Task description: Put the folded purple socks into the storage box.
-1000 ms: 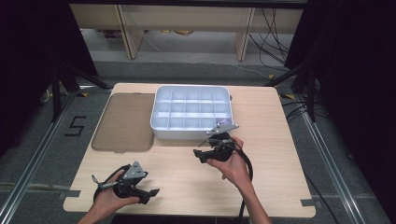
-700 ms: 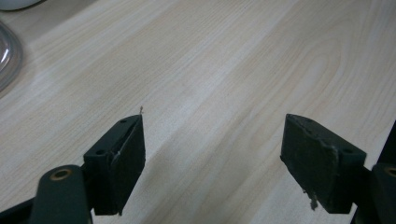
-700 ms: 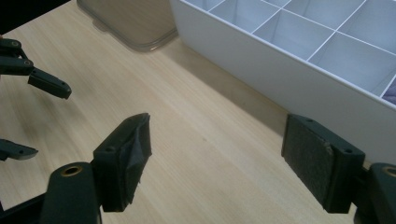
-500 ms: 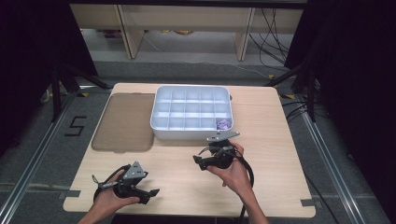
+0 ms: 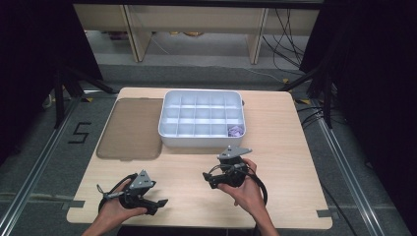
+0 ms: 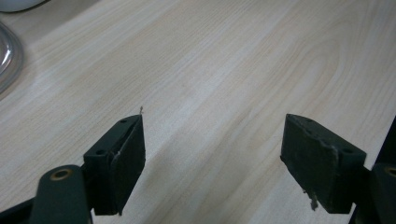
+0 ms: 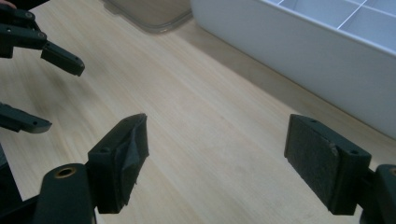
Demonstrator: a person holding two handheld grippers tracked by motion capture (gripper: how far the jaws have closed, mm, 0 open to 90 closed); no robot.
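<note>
I see tray [image 5: 202, 138] mid-table | lid [image 5: 132, 129] just left | small item [image 5: 236, 131], maybe a bag, in near-right compartment | grippers nearer me

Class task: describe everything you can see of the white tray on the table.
The tray is a white, plastic-looking rectangular box with rounded corners, divided by thin walls into a grid of small compartments. It lies flat and open on the far middle of the wooden table. A small purple thing lies in its near right corner compartment; the others look empty. A brownish clear lid lies flat just beside its left side. Neither gripper touches it.
</note>
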